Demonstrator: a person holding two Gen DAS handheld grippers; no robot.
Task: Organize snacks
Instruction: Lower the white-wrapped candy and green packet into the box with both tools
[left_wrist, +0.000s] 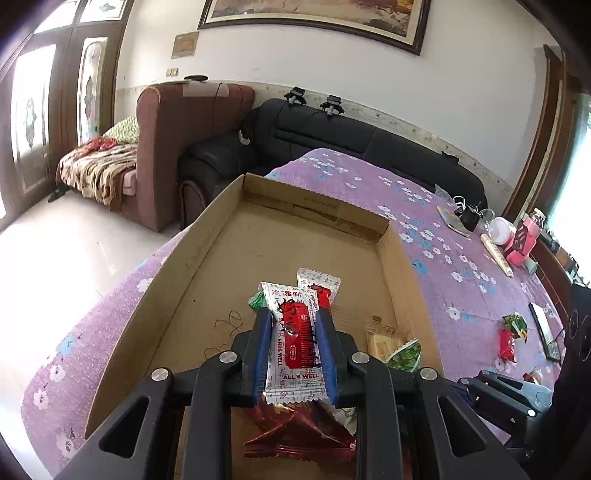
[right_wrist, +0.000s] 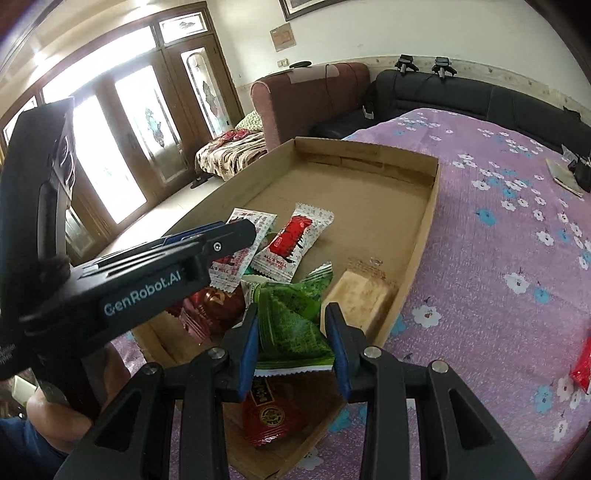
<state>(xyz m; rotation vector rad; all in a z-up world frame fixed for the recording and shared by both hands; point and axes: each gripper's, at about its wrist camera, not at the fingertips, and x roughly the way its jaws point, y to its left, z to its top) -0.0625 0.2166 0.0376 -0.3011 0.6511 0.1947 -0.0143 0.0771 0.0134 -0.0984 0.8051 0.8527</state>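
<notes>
Blue-padded fingers (left_wrist: 261, 339) of the left gripper (left_wrist: 291, 321) pinch a white-and-red snack packet (left_wrist: 293, 343) above the cardboard tray (left_wrist: 173, 280). To its right, the right gripper (right_wrist: 293, 314) clasps a green packet (right_wrist: 291, 328) over the tray's near end, beside a tan wafer block (right_wrist: 360, 299).

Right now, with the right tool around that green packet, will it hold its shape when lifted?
Probably not: the green packet looks like thin crinkled film, so it should sag. It seems light. Its glossy wrap could slip between the right tool pads.
</notes>
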